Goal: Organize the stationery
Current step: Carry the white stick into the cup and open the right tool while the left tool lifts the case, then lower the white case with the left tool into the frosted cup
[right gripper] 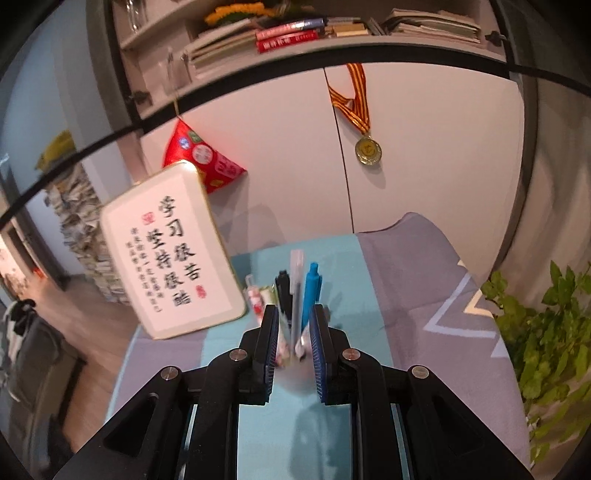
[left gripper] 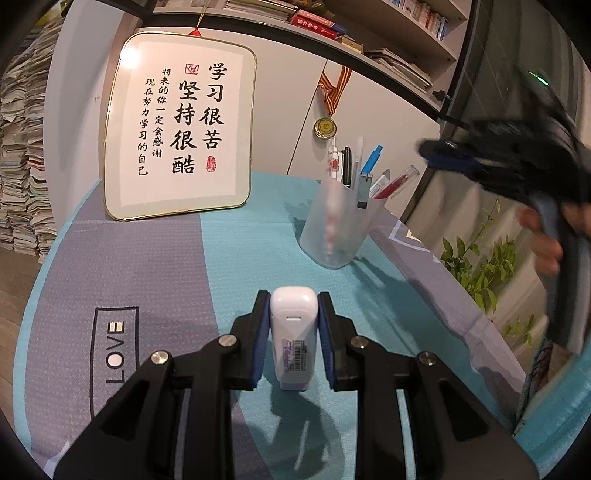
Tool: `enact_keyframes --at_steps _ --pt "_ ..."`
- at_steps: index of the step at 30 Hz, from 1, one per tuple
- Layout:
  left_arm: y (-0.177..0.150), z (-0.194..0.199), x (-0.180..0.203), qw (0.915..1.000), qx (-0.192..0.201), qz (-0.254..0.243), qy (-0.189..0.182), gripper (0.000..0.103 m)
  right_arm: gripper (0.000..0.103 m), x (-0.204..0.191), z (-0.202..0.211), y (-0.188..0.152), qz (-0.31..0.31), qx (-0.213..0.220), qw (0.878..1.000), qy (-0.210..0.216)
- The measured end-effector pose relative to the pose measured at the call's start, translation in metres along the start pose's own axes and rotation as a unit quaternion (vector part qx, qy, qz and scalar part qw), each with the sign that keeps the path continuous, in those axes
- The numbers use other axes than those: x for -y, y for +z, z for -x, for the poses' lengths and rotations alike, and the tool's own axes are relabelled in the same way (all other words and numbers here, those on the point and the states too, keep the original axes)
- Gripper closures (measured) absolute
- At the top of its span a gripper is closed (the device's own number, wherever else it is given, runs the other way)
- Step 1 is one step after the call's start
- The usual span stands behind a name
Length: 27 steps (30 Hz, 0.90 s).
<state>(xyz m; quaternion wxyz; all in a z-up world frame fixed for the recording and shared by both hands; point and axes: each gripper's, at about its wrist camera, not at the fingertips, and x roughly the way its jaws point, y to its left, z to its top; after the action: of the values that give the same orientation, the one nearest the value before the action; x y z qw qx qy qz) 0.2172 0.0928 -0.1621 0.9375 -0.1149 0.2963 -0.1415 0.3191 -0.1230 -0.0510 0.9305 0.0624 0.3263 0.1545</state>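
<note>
On the tabletop [left gripper: 155,258] cloth, "LOVE" [left gripper: 115,352] is printed; a barcoded white case [left gripper: 293,338] is clamped in the left claw [left gripper: 293,325], while nothing is gripped by the narrowly parted right claw [right gripper: 294,343].

A home study: bookshelves [right gripper: 295,33], a hung medal [right gripper: 368,149], a framed calligraphy motto [left gripper: 181,125].

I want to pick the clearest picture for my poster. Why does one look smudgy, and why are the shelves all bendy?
Left wrist view: mostly sharp; the white eraser in the left gripper is crisp, only the right gripper is smeared, and the framed sign has glare in its corner. Right wrist view: everything looks smudgy, especially the pen cup. Both views: the round lens bends the shelves.
</note>
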Motion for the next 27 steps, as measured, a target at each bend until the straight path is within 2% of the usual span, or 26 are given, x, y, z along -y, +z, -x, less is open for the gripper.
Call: enact_keyframes --at_steps 8,13,17,20,22,24,27 --pt "0.013 0.006 0.004 0.9998 0.005 0.017 0.002 0.08 0.085 0.027 0.02 -0.053 0.021 -0.054 0.998 -0.03" --pt "0.049 0.028 0.039 0.9979 0.047 -0.033 0.029 0.08 0.084 0.046 0.018 -0.063 -0.001 -0.074 0.997 -0.026" --pt "0.087 0.032 0.064 0.9948 0.074 -0.059 0.037 0.08 0.084 0.052 0.014 -0.07 0.008 -0.08 0.996 -0.026" --pt "0.114 0.02 0.073 0.9938 0.087 -0.059 0.035 0.08 0.084 0.054 0.007 -0.075 0.026 -0.083 0.995 -0.05" --pt "0.128 0.003 0.077 0.9949 0.08 -0.058 0.022 0.08 0.084 0.058 0.005 -0.077 0.028 -0.074 0.995 -0.067" --pt "0.136 -0.017 0.079 0.9962 0.067 -0.054 0.013 0.08 0.084 0.065 0.003 -0.078 0.022 -0.076 0.995 -0.062" --pt "0.143 -0.036 0.086 0.9958 0.069 -0.056 0.023 0.08 0.084 0.076 0.0 -0.081 0.012 -0.082 0.995 -0.049"
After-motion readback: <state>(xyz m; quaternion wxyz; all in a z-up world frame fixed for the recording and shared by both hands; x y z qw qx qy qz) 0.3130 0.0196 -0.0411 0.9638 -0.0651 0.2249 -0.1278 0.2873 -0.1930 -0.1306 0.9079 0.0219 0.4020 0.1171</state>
